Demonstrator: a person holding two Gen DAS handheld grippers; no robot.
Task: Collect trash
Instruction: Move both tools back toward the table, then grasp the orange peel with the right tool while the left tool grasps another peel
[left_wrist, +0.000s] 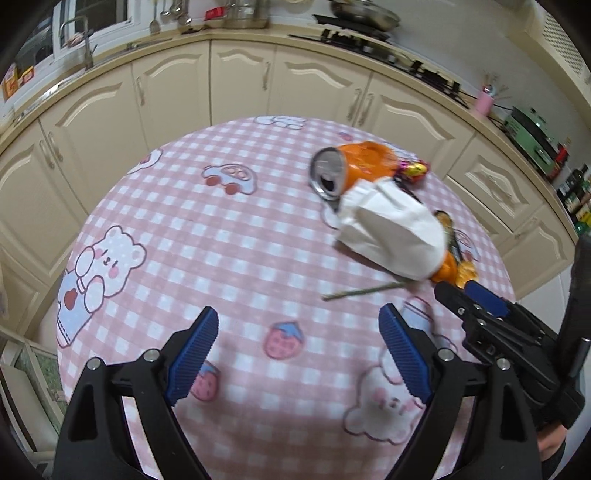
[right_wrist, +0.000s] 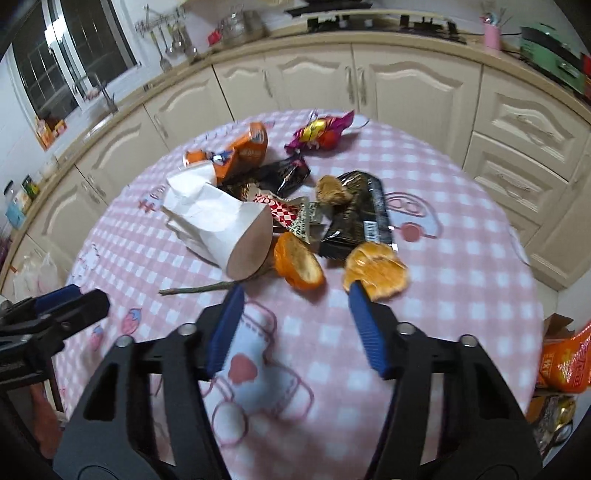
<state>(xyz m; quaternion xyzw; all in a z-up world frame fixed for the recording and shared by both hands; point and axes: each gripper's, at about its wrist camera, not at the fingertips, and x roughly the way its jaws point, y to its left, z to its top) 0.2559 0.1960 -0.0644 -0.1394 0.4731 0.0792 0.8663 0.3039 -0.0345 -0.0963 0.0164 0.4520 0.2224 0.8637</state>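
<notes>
A pile of trash lies on the pink checked tablecloth (right_wrist: 461, 295): a crushed white paper cup (right_wrist: 218, 221) (left_wrist: 391, 229), a crushed orange can (left_wrist: 347, 168) (right_wrist: 236, 151), two orange peels (right_wrist: 299, 266) (right_wrist: 376, 269), a black wrapper (right_wrist: 354, 214), a purple candy wrapper (right_wrist: 321, 131) and a thin twig (right_wrist: 199, 288) (left_wrist: 362, 291). My right gripper (right_wrist: 295, 295) is open, just short of the peels. My left gripper (left_wrist: 299, 321) is open and empty, left of the pile. The right gripper also shows in the left wrist view (left_wrist: 480, 299).
Cream kitchen cabinets (left_wrist: 240, 81) and a counter curve behind the round table. A sink tap (left_wrist: 85, 44) stands at the back left. An orange bag (right_wrist: 565, 365) sits off the table's right edge.
</notes>
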